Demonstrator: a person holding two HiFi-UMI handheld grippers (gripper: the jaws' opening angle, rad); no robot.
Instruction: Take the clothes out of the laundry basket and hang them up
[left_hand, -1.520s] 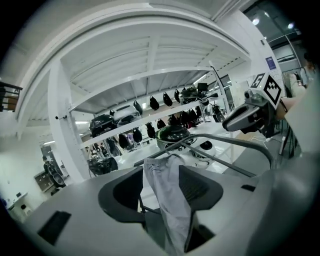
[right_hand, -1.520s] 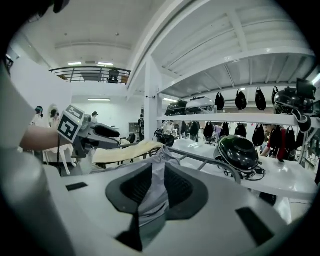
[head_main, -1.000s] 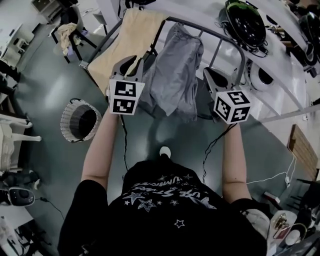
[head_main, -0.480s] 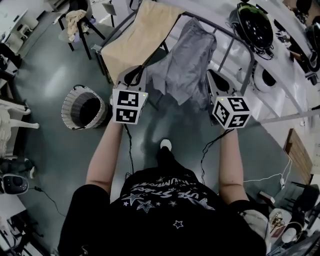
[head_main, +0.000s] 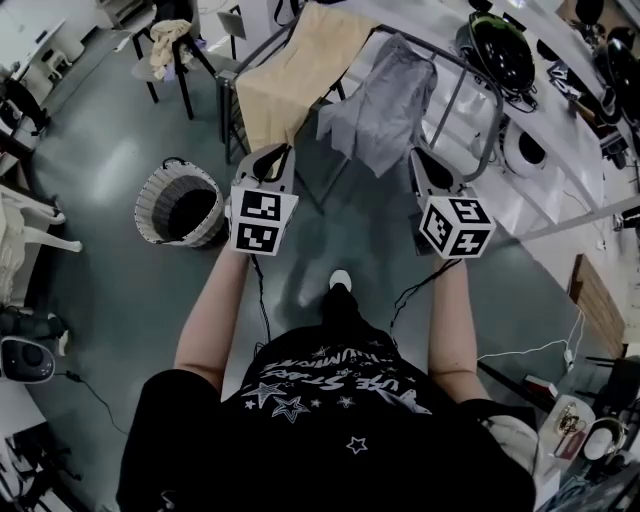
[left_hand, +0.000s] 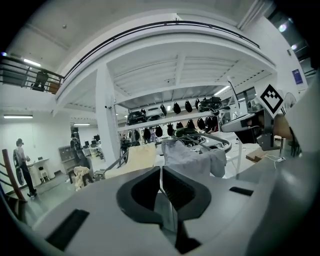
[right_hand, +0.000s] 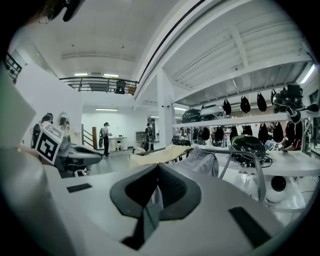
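Observation:
A grey garment (head_main: 383, 105) hangs over the rail of a metal drying rack (head_main: 466, 78), beside a beige cloth (head_main: 293, 70) spread on the same rack. The empty woven laundry basket (head_main: 182, 206) stands on the floor to the left. My left gripper (head_main: 270, 160) and right gripper (head_main: 430, 163) are held side by side a little short of the rack. Both are shut with nothing in them. The left jaws have just been closing, with nothing between them. In the left gripper view the jaws meet (left_hand: 161, 172) below the grey garment (left_hand: 192, 156). The right gripper (right_hand: 157, 171) points at the same garment (right_hand: 201, 161).
A white bench (head_main: 545, 110) with black helmets (head_main: 497, 47) runs behind the rack on the right. A chair with a bundled cloth (head_main: 168, 45) stands at the far left. Cables (head_main: 420, 290) trail from the grippers across the grey floor. People stand far off (right_hand: 106, 136).
Both grippers have drawn back from the rack toward my body, leaving the grey garment hanging on the rail. The basket now sits closer to my left gripper in the head view.

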